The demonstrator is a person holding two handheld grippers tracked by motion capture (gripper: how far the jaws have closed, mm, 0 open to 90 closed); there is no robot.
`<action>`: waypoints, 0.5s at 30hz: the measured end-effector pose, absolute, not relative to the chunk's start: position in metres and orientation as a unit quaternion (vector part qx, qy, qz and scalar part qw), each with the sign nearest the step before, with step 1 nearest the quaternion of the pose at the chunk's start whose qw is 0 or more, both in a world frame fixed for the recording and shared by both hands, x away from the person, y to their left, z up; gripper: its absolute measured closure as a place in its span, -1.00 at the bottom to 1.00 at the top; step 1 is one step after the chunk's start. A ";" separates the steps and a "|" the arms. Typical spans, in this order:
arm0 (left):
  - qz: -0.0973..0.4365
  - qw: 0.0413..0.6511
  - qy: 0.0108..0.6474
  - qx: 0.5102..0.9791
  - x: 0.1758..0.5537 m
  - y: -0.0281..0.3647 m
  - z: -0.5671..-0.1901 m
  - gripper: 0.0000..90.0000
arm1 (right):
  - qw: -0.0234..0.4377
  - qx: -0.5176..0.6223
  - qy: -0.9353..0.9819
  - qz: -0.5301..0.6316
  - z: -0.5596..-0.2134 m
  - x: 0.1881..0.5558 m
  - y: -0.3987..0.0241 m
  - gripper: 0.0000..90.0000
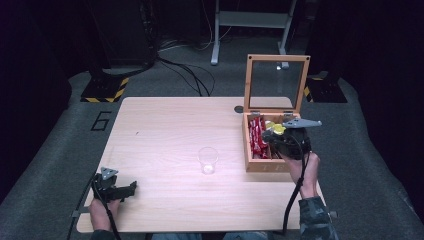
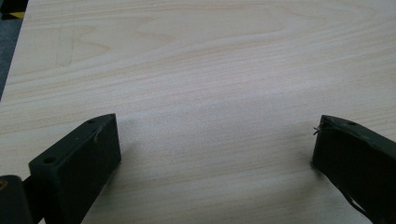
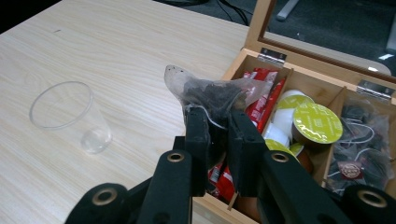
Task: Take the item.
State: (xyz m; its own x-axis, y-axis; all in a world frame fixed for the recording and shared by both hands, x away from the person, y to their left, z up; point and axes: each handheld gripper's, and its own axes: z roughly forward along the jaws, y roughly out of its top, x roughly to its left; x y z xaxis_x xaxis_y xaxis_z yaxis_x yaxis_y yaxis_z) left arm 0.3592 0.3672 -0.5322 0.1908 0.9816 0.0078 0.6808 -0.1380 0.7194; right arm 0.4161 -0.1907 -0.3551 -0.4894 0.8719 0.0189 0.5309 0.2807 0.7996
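My right gripper point(image 3: 218, 114) is shut on a pyramid tea bag point(image 3: 212, 91) of dark leaves, held just above the left edge of an open wooden box point(image 1: 260, 165). In the high view that gripper point(image 1: 272, 134) hovers over the box's front part. The box holds red sachets point(image 1: 257, 135), yellow-lidded capsules point(image 3: 316, 122) and more tea bags point(image 3: 364, 149). A clear plastic cup point(image 1: 207, 160) stands upright on the table, left of the box. My left gripper point(image 1: 131, 188) rests near the table's front left corner, jaws wide apart over bare wood point(image 2: 215, 135).
The box's glass lid point(image 1: 276, 82) stands upright at the back. The light wooden table point(image 1: 165, 125) has a round hole point(image 1: 238, 109) near its far edge. Cables and stand legs lie on the floor beyond it.
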 end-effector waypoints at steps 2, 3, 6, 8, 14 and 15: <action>0.251 0.299 0.584 0.711 0.359 0.367 -0.532 -0.98 | 0.218 0.452 0.772 0.389 -0.354 0.415 -0.187 0.76; 0.250 0.299 0.585 0.711 0.359 0.367 -0.532 -0.98 | 0.217 0.450 0.773 0.391 -0.354 0.415 -0.186 0.76; 0.250 0.299 0.585 0.711 0.359 0.367 -0.532 -0.98 | 0.214 0.445 0.775 0.393 -0.353 0.414 -0.181 0.76; 0.253 0.303 0.588 0.706 0.359 0.366 -0.533 -0.98 | 0.212 0.445 0.775 0.395 -0.352 0.414 -0.178 0.76; 0.253 0.303 0.587 0.707 0.359 0.367 -0.533 -0.98 | 0.204 0.428 0.784 0.401 -0.351 0.416 -0.164 0.76; 0.252 0.303 0.588 0.707 0.359 0.367 -0.533 -0.98 | 0.201 0.427 0.786 0.400 -0.351 0.416 -0.161 0.76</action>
